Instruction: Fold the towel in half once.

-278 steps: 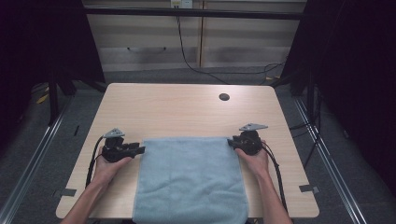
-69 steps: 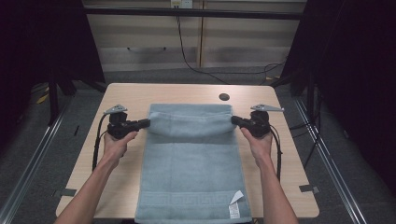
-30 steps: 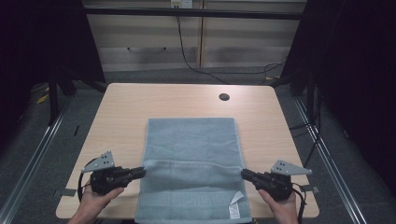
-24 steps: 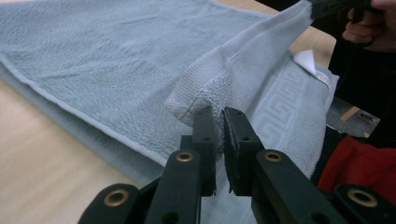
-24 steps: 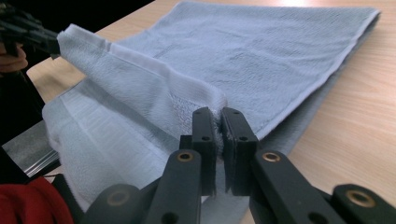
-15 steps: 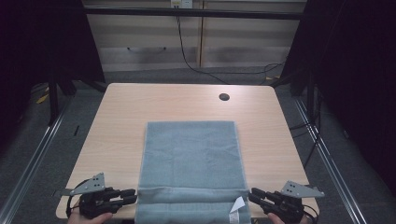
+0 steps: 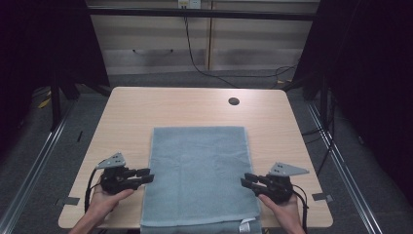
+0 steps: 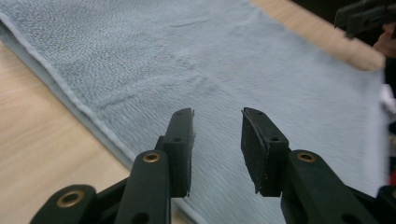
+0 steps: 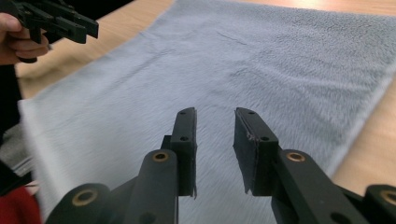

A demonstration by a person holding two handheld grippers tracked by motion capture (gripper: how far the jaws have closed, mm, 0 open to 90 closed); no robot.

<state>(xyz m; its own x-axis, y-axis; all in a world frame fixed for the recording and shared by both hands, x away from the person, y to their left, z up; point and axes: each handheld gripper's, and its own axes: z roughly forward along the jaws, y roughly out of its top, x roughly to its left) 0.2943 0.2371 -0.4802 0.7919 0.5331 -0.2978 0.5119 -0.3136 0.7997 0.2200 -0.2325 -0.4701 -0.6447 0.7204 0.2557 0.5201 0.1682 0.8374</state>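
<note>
A light blue towel (image 7: 199,170) lies flat on the wooden table (image 7: 126,122), its near end hanging over the front edge with a white tag (image 7: 245,225). My left gripper (image 7: 150,174) hovers at the towel's left edge and my right gripper (image 7: 244,179) at its right edge, both pointing inward. In the left gripper view the left gripper (image 8: 217,116) is open over the towel (image 8: 233,60), nothing between its pads. The right gripper (image 9: 215,114) is likewise open above the towel (image 9: 280,56). Both sets of jaws have just been opening.
A dark round hole (image 7: 234,101) sits near the table's far edge. Bare wood runs along both sides of the towel and beyond it. Dark frame posts (image 7: 324,92) stand beside the table, and cables (image 7: 204,68) lie on the floor behind it.
Both grippers let go of the towel's folded edge at the table's near side, opened, and moved a little forward along the towel's sides. The towel now lies still.
</note>
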